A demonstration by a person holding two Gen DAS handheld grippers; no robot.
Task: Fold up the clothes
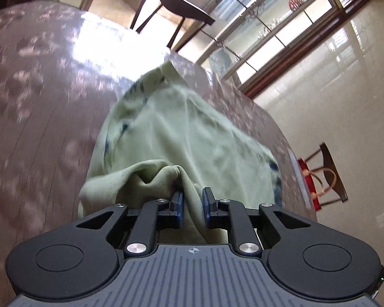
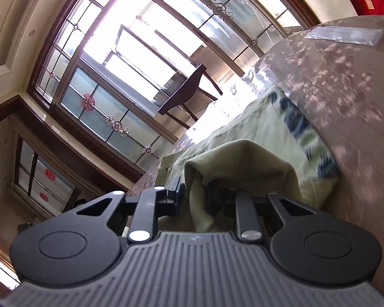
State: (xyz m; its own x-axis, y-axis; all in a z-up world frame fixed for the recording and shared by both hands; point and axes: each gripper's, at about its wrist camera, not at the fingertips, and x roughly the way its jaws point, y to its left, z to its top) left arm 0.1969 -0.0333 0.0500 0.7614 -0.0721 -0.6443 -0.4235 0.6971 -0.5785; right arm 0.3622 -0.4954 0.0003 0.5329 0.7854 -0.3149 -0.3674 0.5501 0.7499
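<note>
Pale green garment (image 1: 181, 133) trails from lower centre toward upper centre of the frame, its near edge clamped by left gripper (image 1: 192, 202) and right gripper (image 2: 195, 197).

Each gripper, the left gripper (image 1: 192, 206) and the right gripper (image 2: 194, 195) alike, has a grey ribbed body flanked by two round black discs, black linkage arms with silver screws, and, on the left one, blue pads (image 1: 179, 208).
</note>
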